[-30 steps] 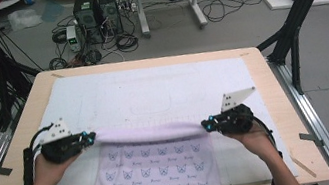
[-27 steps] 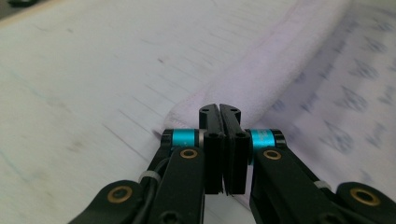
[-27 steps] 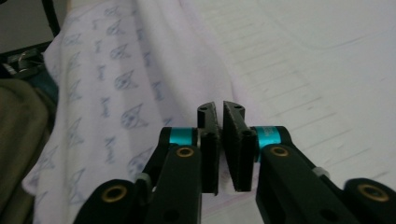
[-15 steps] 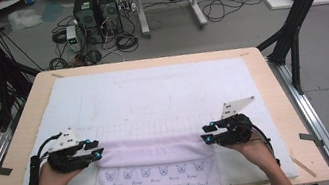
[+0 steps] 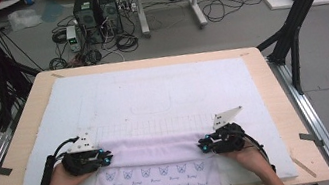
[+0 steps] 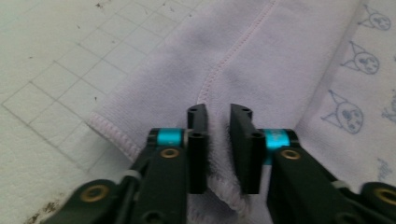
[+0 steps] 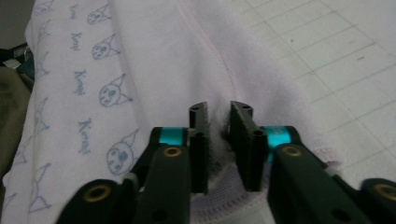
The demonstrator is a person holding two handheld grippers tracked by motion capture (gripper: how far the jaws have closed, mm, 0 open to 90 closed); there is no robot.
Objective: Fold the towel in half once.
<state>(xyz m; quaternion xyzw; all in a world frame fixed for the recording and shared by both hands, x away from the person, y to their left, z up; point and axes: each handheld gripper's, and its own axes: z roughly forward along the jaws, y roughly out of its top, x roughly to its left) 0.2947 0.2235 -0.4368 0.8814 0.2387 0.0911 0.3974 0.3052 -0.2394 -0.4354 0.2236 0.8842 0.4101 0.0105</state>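
Here the pale lilac towel [image 5: 159,177] lies at the near edge of the table [image 5: 273,89], on the white gridded mat [image 5: 152,94], with its near part hanging off the table's edge toward the person. Its upper face carries rows of small blue cat-face drawings with handwritten words between them, while the far edge is turned over into a plain, unprinted band with a stitched hem running along it. In the left gripper view the fold shows a soft, fuzzy nap and a pink-stitched border at the corner. The left gripper [image 5: 103,158] sits at the towel's far left corner, held in the person's left hand [image 5: 63,179]; its jaws have just been closing and now stand a narrow gap apart with a ridge of the towel's folded edge pinched between them, the pads pressing the cloth. The right gripper [image 5: 204,146] sits at the towel's far right corner, in the right hand [image 5: 249,157]; its jaws have likewise just been closing and stand nearly together, a bunched fold of the hem caught between the pads. Both grippers lie low over the mat, pointing inward toward each other, with the folded band stretched between them.
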